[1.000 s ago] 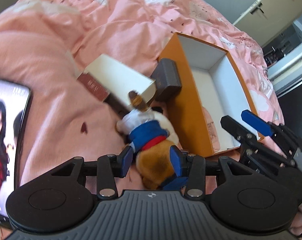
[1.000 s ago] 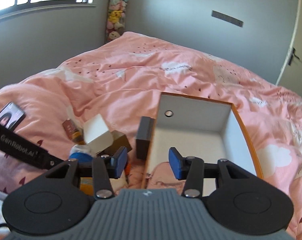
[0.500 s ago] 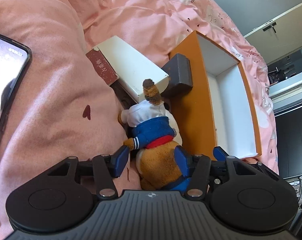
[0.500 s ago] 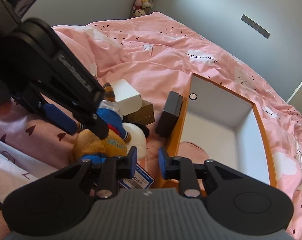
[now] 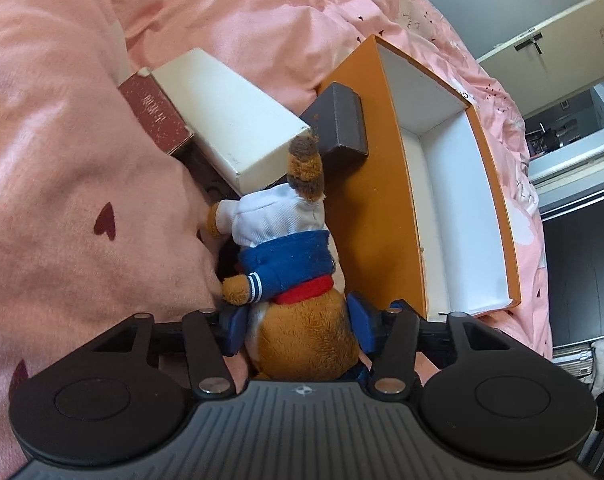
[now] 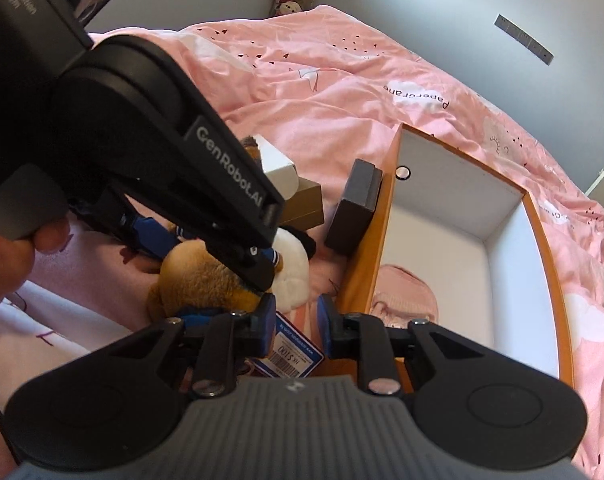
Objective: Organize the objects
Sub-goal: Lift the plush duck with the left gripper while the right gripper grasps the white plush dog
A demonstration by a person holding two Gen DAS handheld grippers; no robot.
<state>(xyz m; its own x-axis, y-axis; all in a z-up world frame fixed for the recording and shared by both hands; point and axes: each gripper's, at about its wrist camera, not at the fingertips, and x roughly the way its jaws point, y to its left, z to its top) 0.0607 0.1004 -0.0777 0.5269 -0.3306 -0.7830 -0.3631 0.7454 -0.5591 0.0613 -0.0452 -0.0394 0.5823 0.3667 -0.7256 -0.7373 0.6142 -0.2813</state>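
Observation:
A brown plush toy (image 5: pixel 290 264) in a white and blue jacket lies on the pink bedspread beside an open orange box (image 5: pixel 376 208). My left gripper (image 5: pixel 298 330) is shut on the toy's lower body. In the right wrist view the toy (image 6: pixel 206 276) lies under the left gripper's arm, and its blue price tag (image 6: pixel 294 354) sits between the fingers of my right gripper (image 6: pixel 296 326). The right jaws are narrowly apart and I cannot tell whether they grip the tag. The orange box (image 6: pixel 366 264) is white inside, with a pink cloth (image 6: pixel 406 292) at its near end.
A white box (image 5: pixel 226 116), a dark red box (image 5: pixel 158 112) and a dark grey case (image 5: pixel 342 124) lie beyond the toy, the case leaning on the orange box. A tan box (image 6: pixel 302 204) shows in the right wrist view. A wardrobe (image 5: pixel 558 20) stands beyond the bed.
My left gripper has moved forward and closed on the plush toy. My right gripper has swung left toward the toy and its jaws have narrowed around the price tag.

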